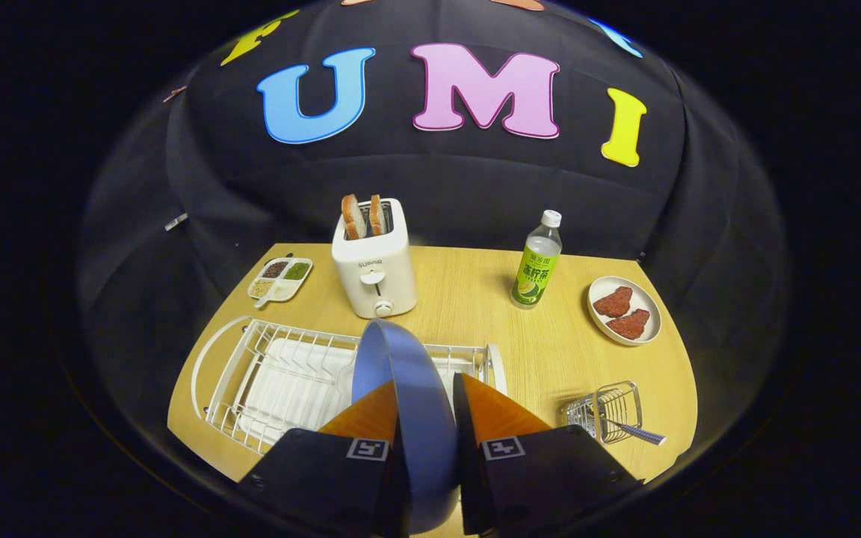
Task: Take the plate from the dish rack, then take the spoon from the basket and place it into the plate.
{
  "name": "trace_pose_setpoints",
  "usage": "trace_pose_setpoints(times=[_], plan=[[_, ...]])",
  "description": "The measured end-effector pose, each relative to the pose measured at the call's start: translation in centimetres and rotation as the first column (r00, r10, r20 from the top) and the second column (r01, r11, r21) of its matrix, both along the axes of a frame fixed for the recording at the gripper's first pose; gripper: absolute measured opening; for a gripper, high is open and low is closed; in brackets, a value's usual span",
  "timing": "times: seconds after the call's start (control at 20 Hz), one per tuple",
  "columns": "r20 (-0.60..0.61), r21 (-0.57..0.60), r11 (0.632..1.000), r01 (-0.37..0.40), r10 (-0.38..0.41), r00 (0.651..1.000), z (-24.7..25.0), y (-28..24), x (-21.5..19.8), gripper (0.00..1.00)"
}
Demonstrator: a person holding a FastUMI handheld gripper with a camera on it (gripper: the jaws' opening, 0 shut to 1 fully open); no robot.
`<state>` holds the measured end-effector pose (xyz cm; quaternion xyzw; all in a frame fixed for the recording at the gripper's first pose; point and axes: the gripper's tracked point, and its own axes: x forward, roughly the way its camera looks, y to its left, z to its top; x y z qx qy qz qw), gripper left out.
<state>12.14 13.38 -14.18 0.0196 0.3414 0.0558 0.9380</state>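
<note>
A black cloth wall closes the booth behind a pale wooden table (475,276). At its far left sits a small divided dish (281,279) of seeds or spices; near it, on the left, lies the white wire dish rack (281,373), with no other dishes in it. Behind the rack stands a white toaster (374,270) with two slices of bread (364,215) sticking up. In the middle the gripper (421,418) pinches the blue plate (404,403): both fingers press on it, one on each face, and the plate stands on edge, apparently lifted just above the rack's right end. To the right stand a green-labelled bottle (537,261), then a small saucer (624,309) with two reddish pieces at the far right, and nearer, the wire basket (604,412) with the spoon (634,430) lying in it, handle pointing right. The first step looks nearly done. Next, I judge, the plate must be carried clear, laid flat on bare table and released before going for the spoon.
</note>
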Motion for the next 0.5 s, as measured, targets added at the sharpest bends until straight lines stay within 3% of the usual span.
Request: trace_pose_setpoints(times=[0.3, 0.5], plan=[[0.005, 0.174, 0.983, 0.065, -0.067, 0.998, 2.6, -7.2, -3.8, 0.30], [-0.048, 0.209, 0.972, 0.109, -0.102, 0.994, 0.2, -14.0, -7.7, 0.30]])
